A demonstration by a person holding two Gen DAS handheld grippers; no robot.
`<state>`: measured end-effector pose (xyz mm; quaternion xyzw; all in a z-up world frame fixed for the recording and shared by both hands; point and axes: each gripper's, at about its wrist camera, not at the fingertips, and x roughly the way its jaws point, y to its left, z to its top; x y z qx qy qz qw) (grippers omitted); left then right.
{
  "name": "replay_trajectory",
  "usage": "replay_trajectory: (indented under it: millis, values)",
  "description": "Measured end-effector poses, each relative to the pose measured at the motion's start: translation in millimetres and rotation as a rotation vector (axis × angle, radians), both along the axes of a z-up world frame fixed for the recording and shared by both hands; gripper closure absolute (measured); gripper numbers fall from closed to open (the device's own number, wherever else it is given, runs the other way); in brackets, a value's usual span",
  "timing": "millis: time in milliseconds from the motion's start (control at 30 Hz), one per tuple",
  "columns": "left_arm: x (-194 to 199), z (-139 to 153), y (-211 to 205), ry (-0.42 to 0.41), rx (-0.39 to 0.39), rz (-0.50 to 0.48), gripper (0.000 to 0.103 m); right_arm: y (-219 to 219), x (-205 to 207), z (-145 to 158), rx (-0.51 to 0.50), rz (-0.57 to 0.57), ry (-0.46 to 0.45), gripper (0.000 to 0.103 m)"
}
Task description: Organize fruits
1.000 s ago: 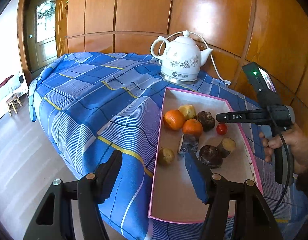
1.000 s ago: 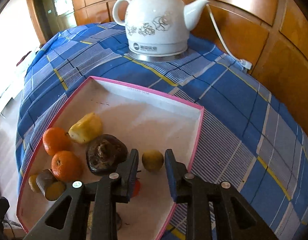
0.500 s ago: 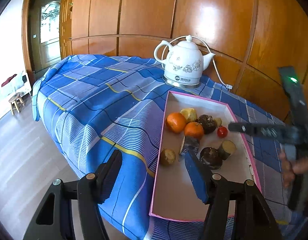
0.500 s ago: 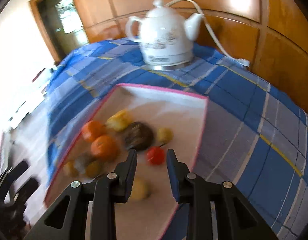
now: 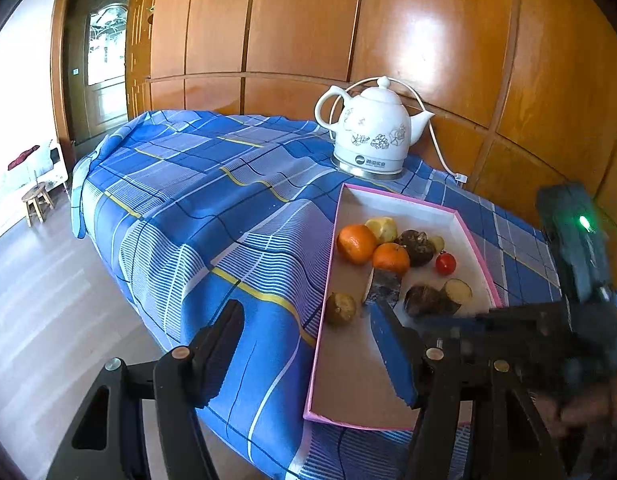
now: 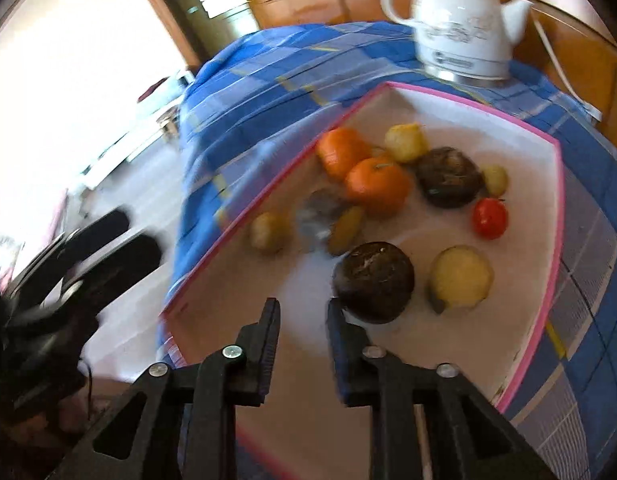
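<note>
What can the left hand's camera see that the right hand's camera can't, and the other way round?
Only the left view shows the door and stool. Only the right view shows the right gripper's own fingers, open and empty, and the small yellowish fruit fully clear of the dark one. Both show the pink-rimmed tray of fruit, the red tomato, the kettle and the blue cloth.

Two oranges (image 6: 340, 151) (image 6: 378, 185), one tomato (image 6: 489, 218), one tray (image 6: 558, 184), one kettle (image 6: 460, 32)
</note>
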<state>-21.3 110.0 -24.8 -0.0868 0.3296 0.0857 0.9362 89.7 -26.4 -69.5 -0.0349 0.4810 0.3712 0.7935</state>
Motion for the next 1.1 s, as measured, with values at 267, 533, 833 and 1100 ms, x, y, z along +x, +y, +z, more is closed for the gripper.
replay_trajectory:
  millis: [267, 533, 833, 1100]
  values:
    - [0.6, -2.7, -4.1, 0.011, -0.001, -0.003, 0.033, -17.8, 5.3, 0.6, 0.015, -0.084, -0.001, 0.08]
    - [-1.4, -2.3, -15.4, 0.01, 0.023, -0.018, 0.028, -25.3, -31.4, 16.5, -0.014, -0.123, -0.127, 0.073]
    - [-6.5, 0.5, -33.0, -0.003, 0.051, -0.033, 0.013, -61.5, -53.8, 32.4, -0.014, -0.297, -0.199, 0.067]
    - [-8.2, -0.7, -51.5, -0.003, 0.071, -0.054, 0.0, -87.8, -62.4, 29.1, -0.071, -0.432, -0.246, 0.052]
